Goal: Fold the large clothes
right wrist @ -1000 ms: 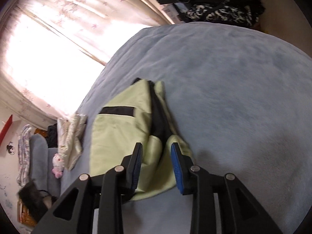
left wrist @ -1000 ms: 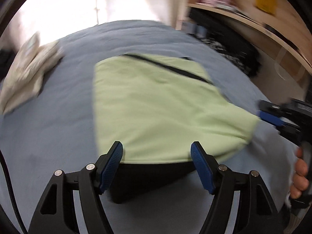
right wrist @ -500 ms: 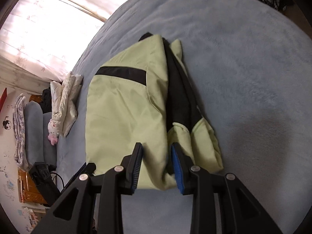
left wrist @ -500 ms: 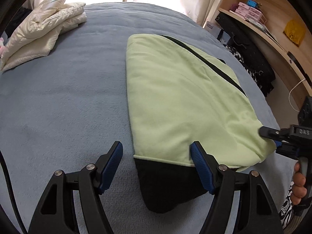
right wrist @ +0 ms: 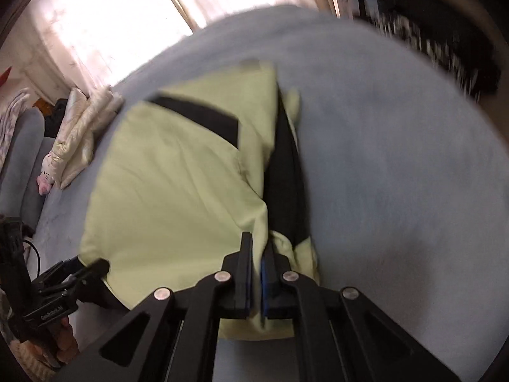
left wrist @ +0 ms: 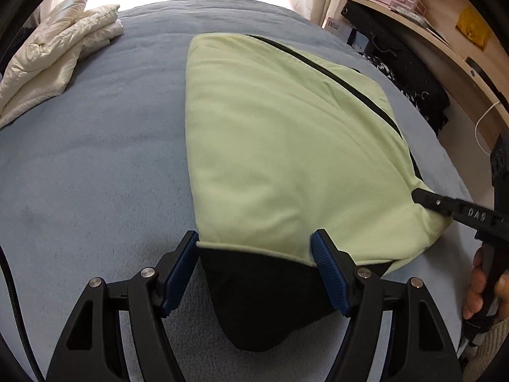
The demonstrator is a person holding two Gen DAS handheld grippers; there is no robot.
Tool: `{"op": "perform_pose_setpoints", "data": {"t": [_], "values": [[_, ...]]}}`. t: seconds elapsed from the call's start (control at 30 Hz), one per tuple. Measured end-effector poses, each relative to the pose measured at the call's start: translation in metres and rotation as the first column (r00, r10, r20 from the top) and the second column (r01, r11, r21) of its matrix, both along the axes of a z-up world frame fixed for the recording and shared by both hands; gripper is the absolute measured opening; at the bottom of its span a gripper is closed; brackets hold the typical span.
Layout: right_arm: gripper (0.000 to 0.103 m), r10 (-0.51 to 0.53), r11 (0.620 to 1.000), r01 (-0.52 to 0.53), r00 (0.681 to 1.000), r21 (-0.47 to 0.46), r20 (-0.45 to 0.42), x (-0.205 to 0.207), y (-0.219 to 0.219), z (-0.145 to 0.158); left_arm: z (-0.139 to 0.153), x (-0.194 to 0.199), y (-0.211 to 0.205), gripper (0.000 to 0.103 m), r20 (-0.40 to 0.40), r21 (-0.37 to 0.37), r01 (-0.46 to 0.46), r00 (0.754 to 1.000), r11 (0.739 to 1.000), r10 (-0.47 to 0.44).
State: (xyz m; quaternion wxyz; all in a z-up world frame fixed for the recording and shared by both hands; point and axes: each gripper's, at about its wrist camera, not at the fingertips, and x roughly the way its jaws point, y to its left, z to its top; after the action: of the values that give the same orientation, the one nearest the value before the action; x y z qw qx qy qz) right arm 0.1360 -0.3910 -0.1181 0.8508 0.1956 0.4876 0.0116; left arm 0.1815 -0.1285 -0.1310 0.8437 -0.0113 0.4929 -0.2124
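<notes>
Lying lengthwise away: green jacket [left wrist: 286,146]

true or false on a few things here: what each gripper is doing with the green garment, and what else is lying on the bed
1. The right gripper is shut on the light green garment. True.
2. The left gripper is clamped on the black lining. False: its jaws are open, with the garment's edge between them.
3. A folded cream quilted garment lies on the blue-grey bed cover. True.
4. The green garment hangs in the air. False: it lies flat on the bed.
5. A black strip crosses the green fabric. True.
</notes>
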Motion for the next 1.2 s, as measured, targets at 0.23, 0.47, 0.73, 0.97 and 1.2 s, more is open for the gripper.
{"op": "perform_pose_setpoints", "data": {"t": [0.23, 0.47, 0.73, 0.97, 1.2], "values": [[0.016, -0.044, 0.967, 0.047, 0.999, 0.251, -0.017, 0.021, -0.032, 0.005, 0.007, 0.015, 0.005, 0.074, -0.058, -0.064, 0.019, 0.998, 0.998, -0.023], [0.026, -0.040, 0.954, 0.054, 0.998, 0.295, -0.055, 0.087, -0.033, 0.002, 0.008, 0.057, 0.012, 0.076, -0.143, -0.169, -0.014, 0.990, 0.986, -0.010], [0.024, -0.047, 0.921, 0.071, 0.996, 0.383, -0.072, 0.141, -0.037, -0.010, -0.001, 0.094, 0.005, 0.076, -0.151, -0.177, -0.034, 0.988, 0.984, 0.007], [0.008, -0.045, 0.996, 0.036, 0.994, 0.086, 0.104, 0.116, -0.026, 0.034, -0.002, 0.087, -0.017, 0.077, -0.073, -0.109, 0.004, 0.997, 0.994, -0.012], [0.008, -0.086, 0.995, 0.085, 0.996, 0.051, 0.012, 0.115, -0.025, -0.001, -0.006, 0.085, -0.024, 0.079, -0.036, -0.071, 0.026, 0.999, 0.997, -0.029]]}}
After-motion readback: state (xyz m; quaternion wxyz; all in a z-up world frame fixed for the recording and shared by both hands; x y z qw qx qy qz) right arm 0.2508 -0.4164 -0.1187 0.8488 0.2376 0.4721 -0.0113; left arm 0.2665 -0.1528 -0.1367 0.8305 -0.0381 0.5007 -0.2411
